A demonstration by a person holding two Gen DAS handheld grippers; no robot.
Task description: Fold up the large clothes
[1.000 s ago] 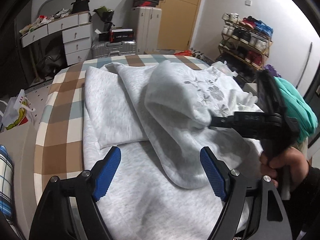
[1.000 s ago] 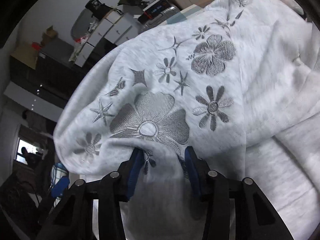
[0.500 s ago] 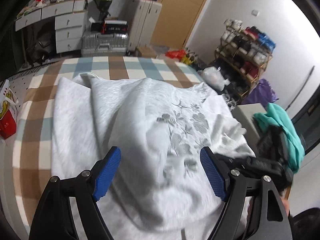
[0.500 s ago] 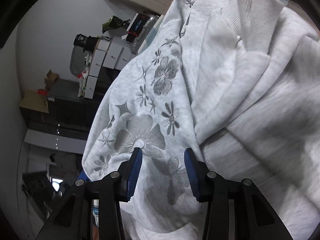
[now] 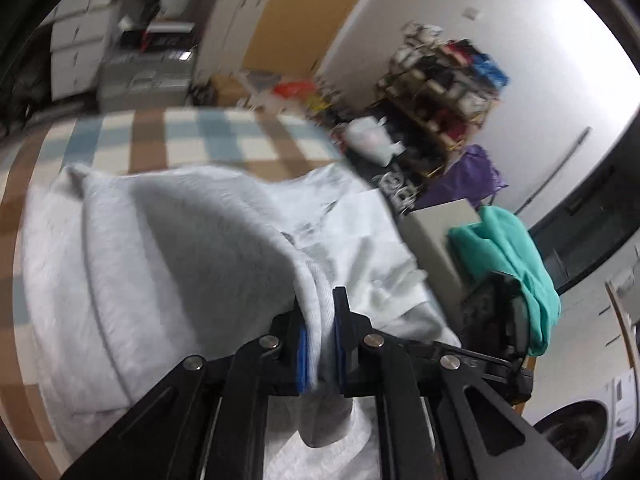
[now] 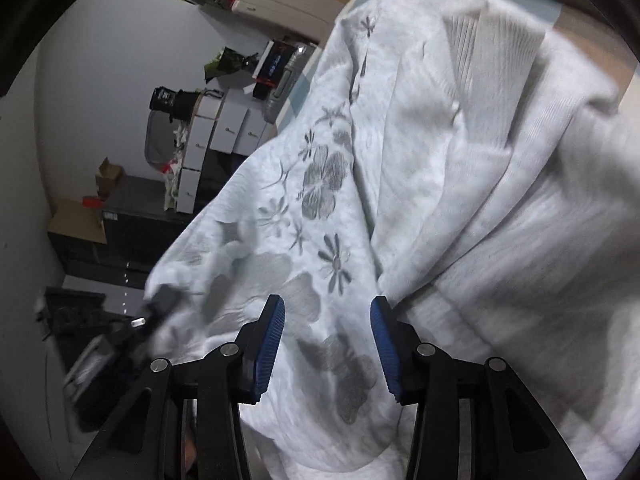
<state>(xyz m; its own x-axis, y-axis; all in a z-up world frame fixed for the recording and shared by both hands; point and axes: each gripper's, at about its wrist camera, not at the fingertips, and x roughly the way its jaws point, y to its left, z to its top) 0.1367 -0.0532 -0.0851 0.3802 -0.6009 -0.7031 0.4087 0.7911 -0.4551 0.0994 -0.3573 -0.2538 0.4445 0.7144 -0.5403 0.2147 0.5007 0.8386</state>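
Carefully: your left gripper (image 5: 320, 344) pinches only a thin fold of the grey sweatshirt (image 5: 168, 256), lifted over the checked bed (image 5: 168, 140), so a tug could slip it. Your right gripper (image 6: 327, 344) straddles bunched cloth; whether its blue pads (image 6: 270, 344) actually press is unclear.

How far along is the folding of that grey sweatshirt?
Early to midway, I'd say. The sweatshirt is spread on the checked bed, one part already doubled over. The left gripper pinches an edge; the right gripper has flowered cloth between its pads. Squaring it into a neat stack remains.
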